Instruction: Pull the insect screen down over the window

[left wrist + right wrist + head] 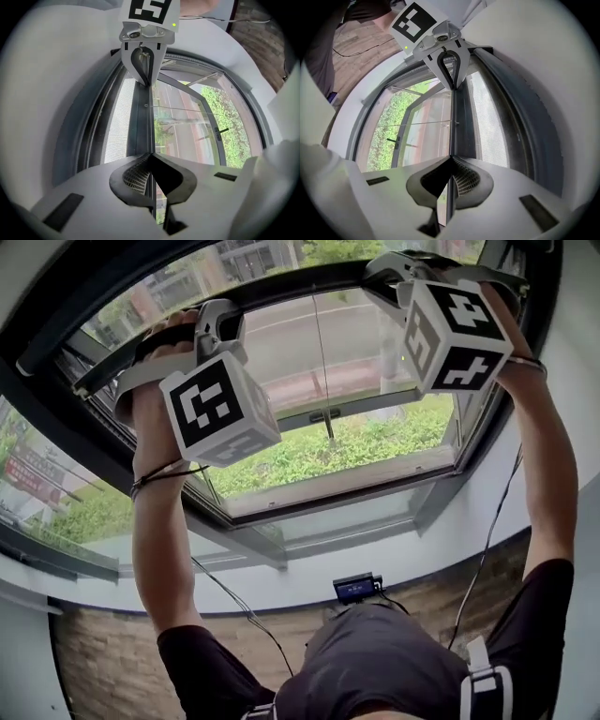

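Observation:
The insect screen's dark pull bar runs along the top of the window frame, with a narrow strip of grey mesh showing beside it. At the bar's left end my left gripper is raised overhead, its jaws pinched shut on the bar's thin edge. My right gripper clamps the same bar at the right end, mesh alongside. Each gripper view shows the other gripper shut on the bar further along. A thin cord hangs from the bar's middle.
Beyond the bar the window sash is swung outward over green plants and a road, its handle at mid-frame. Below the sill a small device with a blue screen sits against brick-patterned wall, and cables trail from both arms.

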The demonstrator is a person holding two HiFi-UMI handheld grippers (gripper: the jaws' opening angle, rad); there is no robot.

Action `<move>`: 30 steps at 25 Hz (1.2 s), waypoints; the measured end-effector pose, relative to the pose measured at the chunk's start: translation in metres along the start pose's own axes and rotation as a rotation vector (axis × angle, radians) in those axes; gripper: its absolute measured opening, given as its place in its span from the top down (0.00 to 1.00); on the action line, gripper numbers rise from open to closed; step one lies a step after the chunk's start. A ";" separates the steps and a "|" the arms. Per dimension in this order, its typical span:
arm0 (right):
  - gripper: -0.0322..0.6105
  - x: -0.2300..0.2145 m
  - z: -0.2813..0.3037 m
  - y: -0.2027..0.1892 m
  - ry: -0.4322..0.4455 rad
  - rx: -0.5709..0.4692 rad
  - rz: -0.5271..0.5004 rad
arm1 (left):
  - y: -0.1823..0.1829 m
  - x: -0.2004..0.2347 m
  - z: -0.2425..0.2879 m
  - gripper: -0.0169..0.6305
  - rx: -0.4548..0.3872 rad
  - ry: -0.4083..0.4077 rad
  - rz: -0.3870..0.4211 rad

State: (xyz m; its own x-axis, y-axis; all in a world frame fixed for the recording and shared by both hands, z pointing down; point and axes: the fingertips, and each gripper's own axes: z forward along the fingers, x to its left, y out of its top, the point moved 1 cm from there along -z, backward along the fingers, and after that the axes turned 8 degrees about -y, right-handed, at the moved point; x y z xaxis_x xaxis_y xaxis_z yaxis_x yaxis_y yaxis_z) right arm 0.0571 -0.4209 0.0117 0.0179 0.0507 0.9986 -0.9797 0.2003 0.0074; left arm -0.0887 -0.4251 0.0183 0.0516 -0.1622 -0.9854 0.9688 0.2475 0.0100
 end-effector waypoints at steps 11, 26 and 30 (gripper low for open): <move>0.93 0.101 0.014 -0.008 0.172 0.021 0.023 | 0.005 -0.096 0.028 0.95 -0.004 -0.127 -0.035; 0.93 0.198 0.021 -0.008 0.318 0.024 0.043 | 0.009 -0.194 0.049 0.95 -0.010 -0.271 -0.075; 0.93 0.222 0.023 -0.008 0.352 0.025 0.050 | 0.009 -0.219 0.053 0.95 -0.015 -0.309 -0.090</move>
State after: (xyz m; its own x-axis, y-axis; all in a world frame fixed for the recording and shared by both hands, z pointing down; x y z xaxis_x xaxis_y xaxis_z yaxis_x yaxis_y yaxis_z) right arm 0.0639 -0.4337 0.2349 0.0328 0.3947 0.9182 -0.9856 0.1653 -0.0358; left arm -0.0783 -0.4383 0.2433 0.0388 -0.4657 -0.8841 0.9693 0.2324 -0.0799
